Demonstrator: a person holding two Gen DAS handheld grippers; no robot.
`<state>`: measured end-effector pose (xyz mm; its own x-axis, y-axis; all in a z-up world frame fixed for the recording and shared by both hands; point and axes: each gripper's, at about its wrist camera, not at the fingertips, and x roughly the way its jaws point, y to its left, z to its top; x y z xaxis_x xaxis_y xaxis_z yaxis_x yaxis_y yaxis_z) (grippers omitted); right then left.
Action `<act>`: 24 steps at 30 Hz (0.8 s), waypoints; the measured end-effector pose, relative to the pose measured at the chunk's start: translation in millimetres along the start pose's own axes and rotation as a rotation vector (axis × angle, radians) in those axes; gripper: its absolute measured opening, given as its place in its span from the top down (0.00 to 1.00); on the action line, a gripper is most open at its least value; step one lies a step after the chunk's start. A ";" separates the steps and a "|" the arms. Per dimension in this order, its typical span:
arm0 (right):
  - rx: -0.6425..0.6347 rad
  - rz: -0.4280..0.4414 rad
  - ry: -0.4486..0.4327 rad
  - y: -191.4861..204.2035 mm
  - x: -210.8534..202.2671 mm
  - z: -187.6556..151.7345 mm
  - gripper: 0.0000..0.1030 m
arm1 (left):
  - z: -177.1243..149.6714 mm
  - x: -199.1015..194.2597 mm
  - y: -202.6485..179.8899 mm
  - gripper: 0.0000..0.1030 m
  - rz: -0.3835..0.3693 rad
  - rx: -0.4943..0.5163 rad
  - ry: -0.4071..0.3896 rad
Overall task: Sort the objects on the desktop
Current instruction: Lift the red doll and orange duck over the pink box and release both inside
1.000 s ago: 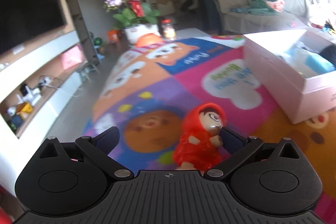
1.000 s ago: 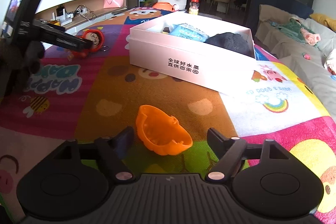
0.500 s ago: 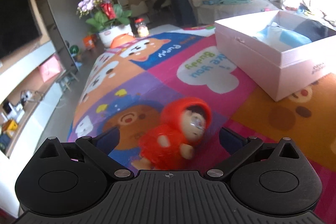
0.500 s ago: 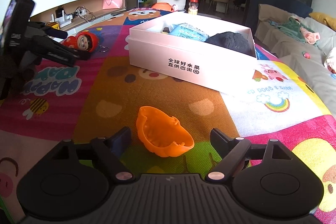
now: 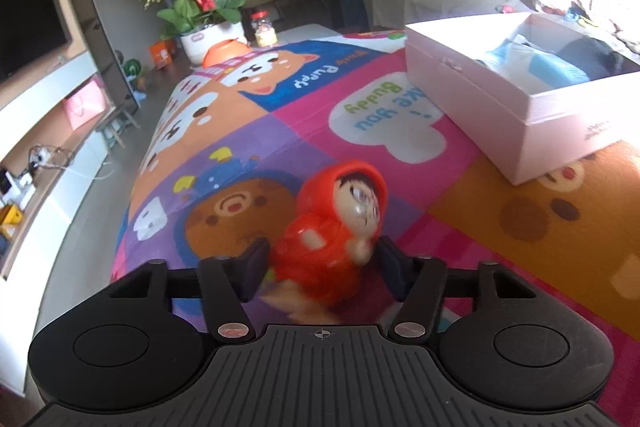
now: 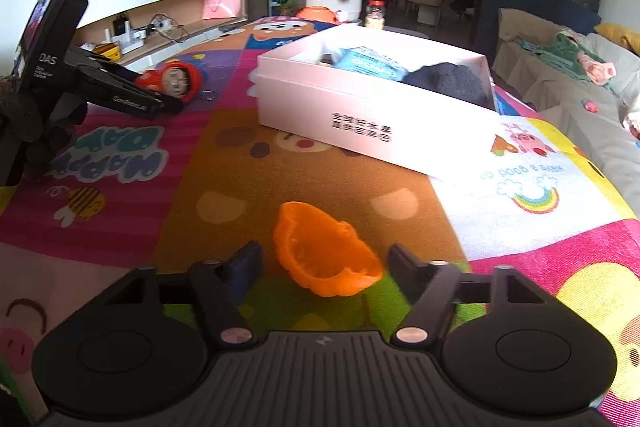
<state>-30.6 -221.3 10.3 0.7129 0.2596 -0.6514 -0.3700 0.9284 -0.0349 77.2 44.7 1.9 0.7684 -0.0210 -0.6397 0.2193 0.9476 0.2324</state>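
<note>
A red hooded doll (image 5: 340, 227) lies on the colourful mat between the fingers of my left gripper (image 5: 322, 261). Its jaws are closing, and both pads touch the doll's body. From the right wrist view the same doll (image 6: 176, 81) sits at the tip of the left gripper (image 6: 160, 103), far left. An orange shell-shaped piece (image 6: 324, 255) lies on the mat between the fingers of my right gripper (image 6: 324, 263). Those jaws are closing too, with a gap still showing on the left side of the piece. A white open box (image 6: 340, 111) stands beyond it.
The box (image 5: 460, 95) holds a blue packet (image 6: 368, 63) and a dark cloth (image 6: 448, 83). A flower pot (image 5: 208, 39), a jar (image 5: 264, 29) and an orange bowl (image 5: 224, 53) stand at the mat's far end. A sofa (image 6: 560, 83) runs along the right, shelves along the left.
The left jaws have closed from wide open onto the red doll, which now sits centred between them. The right jaws have narrowed around the orange piece, and that gripper has kept its place.
</note>
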 end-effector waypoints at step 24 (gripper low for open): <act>0.040 -0.083 -0.280 -68.6 -113.5 67.5 0.49 | 109.0 -84.9 -111.1 0.49 -0.181 0.295 -0.422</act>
<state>-45.9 -296.5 137.8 0.8784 0.2404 -0.4131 -0.2836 0.9579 -0.0456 53.1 -93.5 110.3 0.8639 -0.3595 -0.3527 0.4833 0.7885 0.3804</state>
